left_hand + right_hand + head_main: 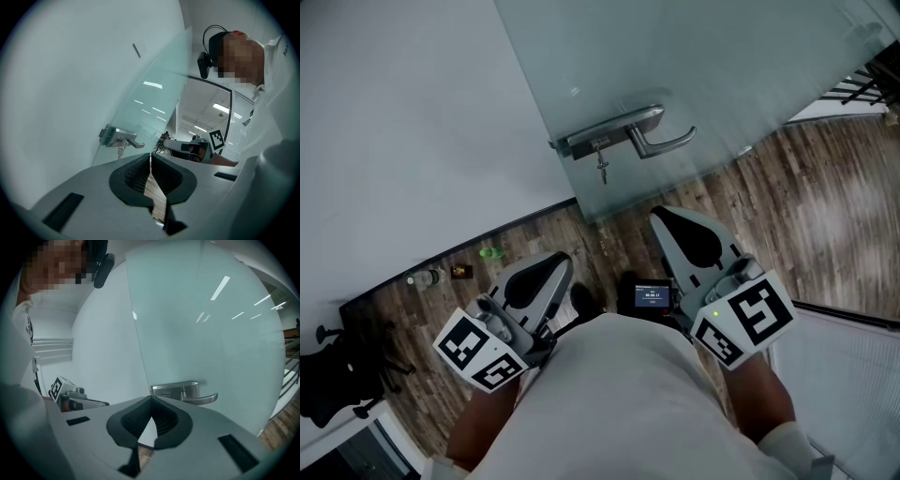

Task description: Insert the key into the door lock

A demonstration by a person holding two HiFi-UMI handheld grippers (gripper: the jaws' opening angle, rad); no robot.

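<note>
**Left gripper** (150, 155): The jaws are together, and the tips meet along a single line. Nothing sits between the ribbed pads (133, 174); only the wooden floor shows through the hollow behind the tips. The gripper touches nothing. In the head view it lies at the lower left (562, 264), near the person's body, and points toward the door.

**Right gripper** (151, 398): The jaws are closed tip to tip. The pocket between the pads (165, 420) is empty, with white wall and a strip of floor visible through it. The gripper makes no contact with the door or its fittings. In the head view it lies at the right (664, 217), slightly farther forward than the left gripper, with its tip below the lever handle and apart from it.

**Key** (601, 171): The key is held by neither gripper. It hangs down from the underside of the door lock (602, 138), just left of the lever handle (664, 143). The left gripper view shows it as a small piece dangling under the lock body (121, 151). How deep it sits in the cylinder cannot be told.

**Door:** The lock is mounted on a frosted glass door (722, 66), at the edge beside the white wall (403, 122).

**Other items:** A small device with a lit screen (652, 296) sits between the two grippers, close to the person's torso. A green object (490, 252) and a bottle (423, 277) lie on the wooden floor (825, 225) at the foot of the wall, far left. A black office chair (337, 375) stands at the near left edge.
</note>
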